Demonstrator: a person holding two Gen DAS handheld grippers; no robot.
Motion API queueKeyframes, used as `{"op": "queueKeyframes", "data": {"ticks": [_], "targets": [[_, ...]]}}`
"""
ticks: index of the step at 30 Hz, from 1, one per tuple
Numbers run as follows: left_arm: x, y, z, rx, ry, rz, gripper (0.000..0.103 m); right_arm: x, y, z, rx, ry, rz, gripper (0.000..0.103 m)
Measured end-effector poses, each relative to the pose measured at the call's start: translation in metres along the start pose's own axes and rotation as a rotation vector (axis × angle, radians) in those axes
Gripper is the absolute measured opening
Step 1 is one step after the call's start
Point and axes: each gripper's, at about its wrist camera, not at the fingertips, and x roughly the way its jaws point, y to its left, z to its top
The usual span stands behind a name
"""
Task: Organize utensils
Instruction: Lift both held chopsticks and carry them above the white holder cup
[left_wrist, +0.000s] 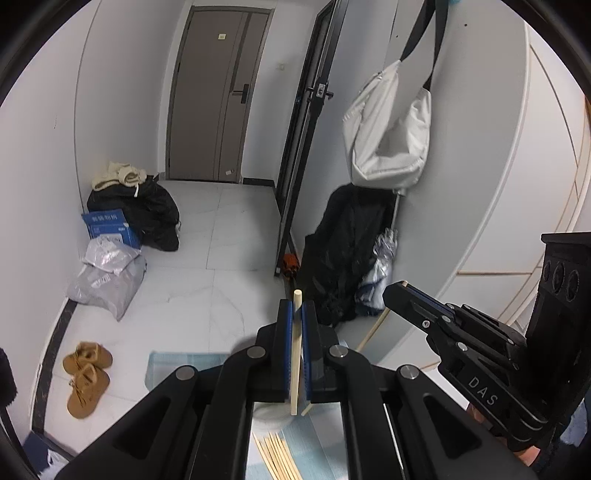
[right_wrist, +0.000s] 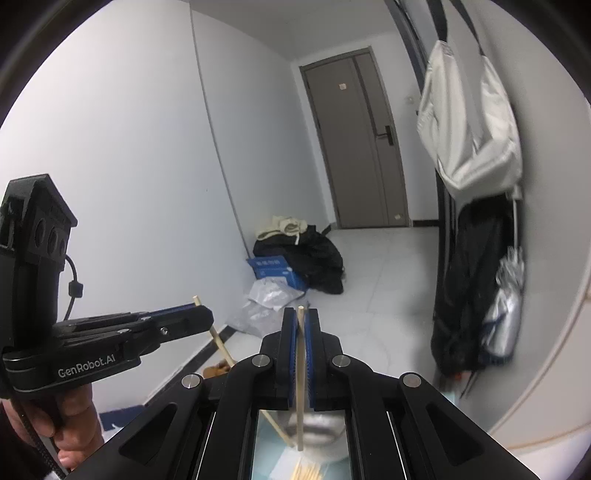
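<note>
Between the blue pads of the left tongs (left_wrist: 297, 312) stands a pale, round wooden chopstick (left_wrist: 295, 347), clamped nearly upright – its blunt top pokes just above the fingertips and its lower end hangs free below the pads. The right tongs (right_wrist: 302, 317) are likewise closed on a second thin wooden chopstick (right_wrist: 300, 373), which runs straight down between the pads and ends over a white rounded holder (right_wrist: 325, 435) (blurred, partly hidden by the tongs' frame). In the left wrist view the right tongs (left_wrist: 397, 291) appear from the side, at the right and near the left pair, with their stick slanting down beneath them. In the right wrist view the left tongs (right_wrist: 201, 314) show at the left, the bare hand (right_wrist: 70, 424) gripping their handle.

Below both tools, on the light blue checked surface (left_wrist: 317, 450), lies a loose bundle of pale wooden chopsticks (left_wrist: 277, 458) – fanned slightly, well beneath the held ones.

Beyond lies a tiled floor (left_wrist: 221, 258), with a pair of tan shoes (left_wrist: 86, 376), a blue cardboard box (left_wrist: 109, 227) and a heap of black clothing (left_wrist: 147, 214) against the wall.
</note>
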Motion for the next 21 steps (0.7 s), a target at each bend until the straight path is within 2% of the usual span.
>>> {"op": "queueKeyframes", "data": {"ticks": [4, 9, 16, 21], "targets": [[0.018, 0.007, 0.018, 0.027, -0.004, 0.024, 0.001, 0.022, -0.005, 0.021, -0.034, 0.000, -0.009, 0.004], [0.039, 0.022, 0.023, 0.044, -0.005, 0.054, 0.001, 0.058, -0.015, 0.035, -0.069, 0.008, -0.026, 0.004], [0.068, 0.040, 0.012, 0.051, 0.037, 0.051, 0.001, 0.108, -0.026, 0.024, -0.066, 0.058, -0.008, 0.004], [0.087, 0.050, 0.004, 0.036, 0.084, 0.069, 0.001, 0.126, -0.028, 0.005, -0.082, 0.102, -0.003, 0.004]]}}
